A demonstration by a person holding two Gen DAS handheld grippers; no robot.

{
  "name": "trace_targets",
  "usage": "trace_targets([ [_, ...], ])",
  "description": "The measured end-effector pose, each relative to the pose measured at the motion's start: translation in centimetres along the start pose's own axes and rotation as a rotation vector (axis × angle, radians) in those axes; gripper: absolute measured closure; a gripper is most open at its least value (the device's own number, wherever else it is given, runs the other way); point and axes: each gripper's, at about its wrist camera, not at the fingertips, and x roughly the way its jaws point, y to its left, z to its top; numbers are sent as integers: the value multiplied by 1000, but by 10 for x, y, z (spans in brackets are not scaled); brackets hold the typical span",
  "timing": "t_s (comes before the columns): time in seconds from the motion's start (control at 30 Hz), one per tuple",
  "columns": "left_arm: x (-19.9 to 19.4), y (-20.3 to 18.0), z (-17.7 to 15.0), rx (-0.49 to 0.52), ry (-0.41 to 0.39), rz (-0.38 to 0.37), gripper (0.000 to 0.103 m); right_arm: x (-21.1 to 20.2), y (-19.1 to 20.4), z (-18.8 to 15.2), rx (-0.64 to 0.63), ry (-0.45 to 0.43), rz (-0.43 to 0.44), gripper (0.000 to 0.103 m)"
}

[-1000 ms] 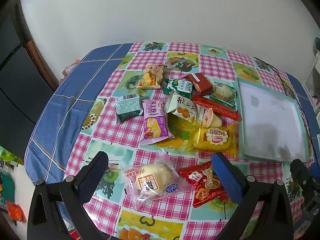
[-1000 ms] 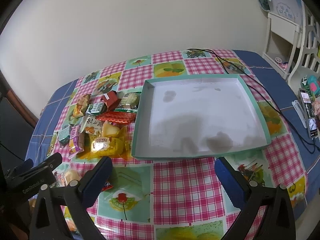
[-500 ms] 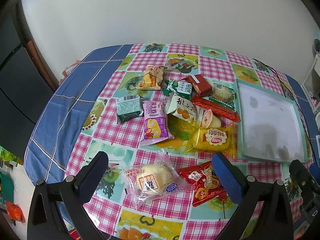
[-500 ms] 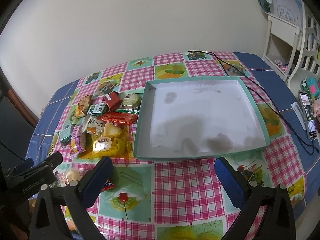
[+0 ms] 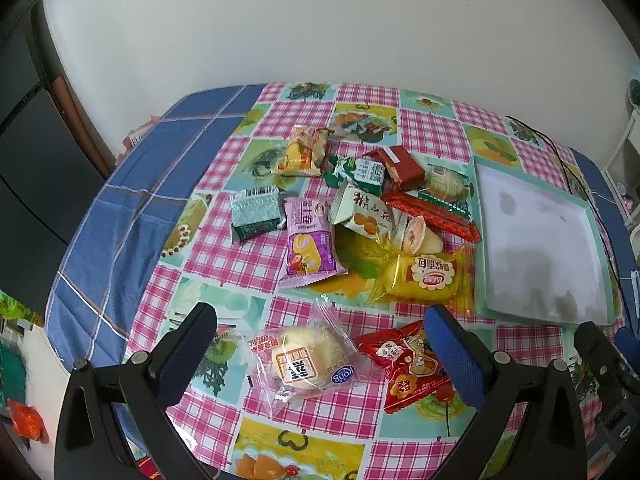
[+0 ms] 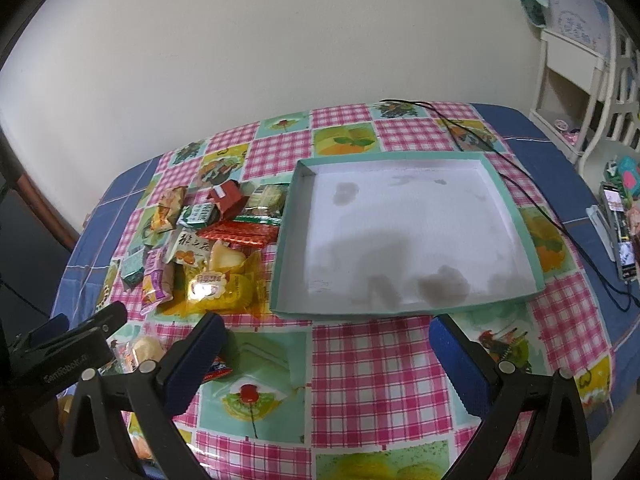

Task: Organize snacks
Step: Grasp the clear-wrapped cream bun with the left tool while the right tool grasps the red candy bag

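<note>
A plain pale wall backs the counter (image 5: 256,258), which is covered with a pink-check and fruit-print cloth. I hold my left tool (image 5: 320,338) above the near edge, its blue-padded fingers (image 5: 450,354) spread wide and holding nothing. Between and just ahead of them lie a clear-wrapped bun (image 5: 306,356) and a red packet (image 5: 408,364); the right finger overlaps the red packet in the left wrist view, and contact cannot be confirmed. The remaining snacks (image 5: 360,208) lie in a loose pile farther out, just left of the tray (image 6: 516,216). I hold my right tool (image 6: 326,344) level, pointed at the tray's near rim, fingers spread, gripping nothing. The tray holds no snacks. A black cable (image 6: 532,204) runs past its far right corner.
</note>
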Motion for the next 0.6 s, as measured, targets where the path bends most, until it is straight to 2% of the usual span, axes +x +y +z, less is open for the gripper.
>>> trace_targets([
  [0.13,18,13,1,-55,76,-13,0,11,12,-1,-23,32,68,0],
  [0.17,21,17,-1,-80,53,-38,0,15,16,-1,-28,46,91,0],
  [0.2,27,20,-1,-94,68,-47,0,19,21,0,-33,56,106,0],
  [0.3,39,29,-4,-119,92,-28,0,35,35,-3,-52,97,142,0],
  [0.6,72,43,-10,-216,216,-145,0,85,71,-18,-142,248,181,0],
])
